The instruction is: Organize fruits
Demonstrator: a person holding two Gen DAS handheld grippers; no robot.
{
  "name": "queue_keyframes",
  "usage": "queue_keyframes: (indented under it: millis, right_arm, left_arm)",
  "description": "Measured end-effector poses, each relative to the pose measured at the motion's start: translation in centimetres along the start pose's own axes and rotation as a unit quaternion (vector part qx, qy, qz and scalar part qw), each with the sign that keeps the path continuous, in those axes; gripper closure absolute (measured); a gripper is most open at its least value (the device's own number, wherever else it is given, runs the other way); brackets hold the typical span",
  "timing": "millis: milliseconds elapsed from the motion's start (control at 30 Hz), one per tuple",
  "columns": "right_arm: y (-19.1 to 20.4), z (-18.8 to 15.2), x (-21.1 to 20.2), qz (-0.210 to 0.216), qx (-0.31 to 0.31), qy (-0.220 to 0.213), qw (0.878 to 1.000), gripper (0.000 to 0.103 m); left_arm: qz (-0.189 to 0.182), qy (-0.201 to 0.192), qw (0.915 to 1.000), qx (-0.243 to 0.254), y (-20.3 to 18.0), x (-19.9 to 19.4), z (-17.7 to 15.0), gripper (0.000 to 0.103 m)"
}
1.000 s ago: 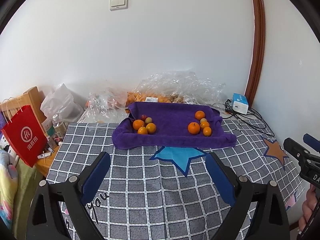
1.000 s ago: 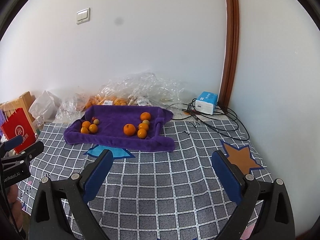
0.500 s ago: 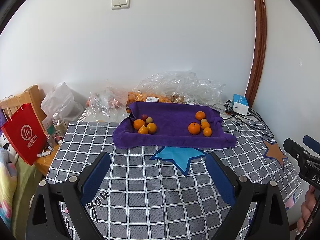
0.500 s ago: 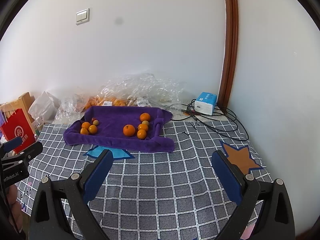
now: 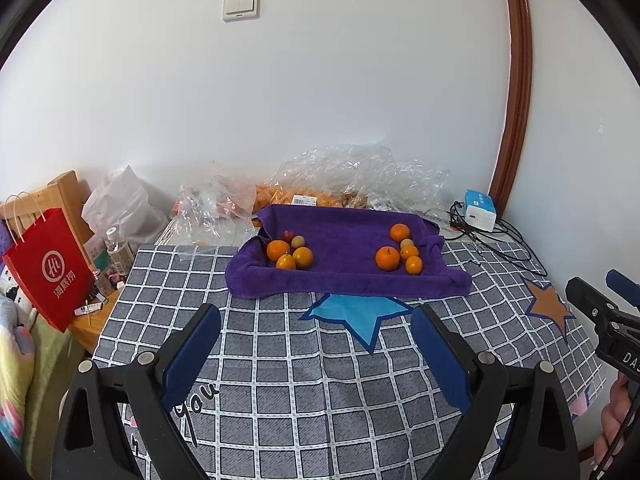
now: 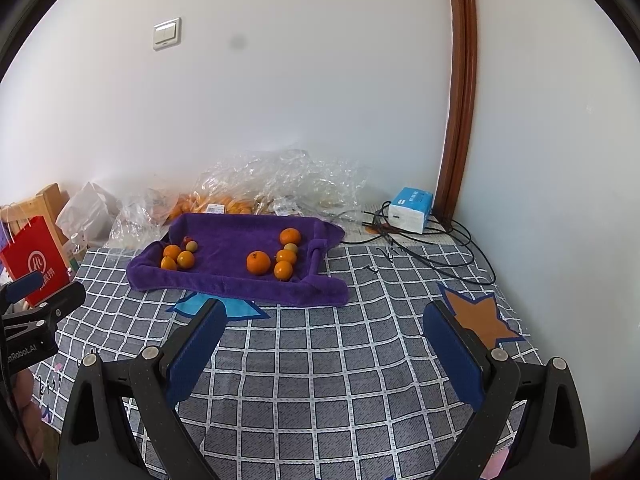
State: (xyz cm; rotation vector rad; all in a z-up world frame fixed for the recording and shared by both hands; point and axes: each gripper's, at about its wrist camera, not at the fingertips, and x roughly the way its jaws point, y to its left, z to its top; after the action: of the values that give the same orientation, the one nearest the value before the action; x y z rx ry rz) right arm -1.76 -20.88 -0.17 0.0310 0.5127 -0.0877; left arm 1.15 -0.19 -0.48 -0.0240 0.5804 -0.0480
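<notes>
A purple towel lies across the far half of the checked cloth. Two clusters of fruit rest on it. The left cluster has three oranges, a small red fruit and a pale one. The right cluster has several oranges and a pale fruit. My left gripper hangs open over the near cloth, well short of the towel, nothing between its fingers. My right gripper is open too, equally far back and empty.
Crumpled clear plastic bags with more oranges sit behind the towel at the wall. A blue-white box and black cables lie at the far right. A red paper bag, bottles and a wooden frame stand off the left edge.
Both views have eased back and up very slightly. The fruit and towel have not moved, and both grippers stay open.
</notes>
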Motion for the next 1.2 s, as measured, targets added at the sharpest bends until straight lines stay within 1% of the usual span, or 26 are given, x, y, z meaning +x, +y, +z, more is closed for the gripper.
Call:
queue_keyframes:
  millis: [1200]
  right_arm:
    - [0.19,0.20,-0.24,0.003,0.000,-0.006,1.000,0.005]
  left_arm:
    - [-0.005,-0.005,1.0000,-0.002,0.02,-0.40,0.21,0.007]
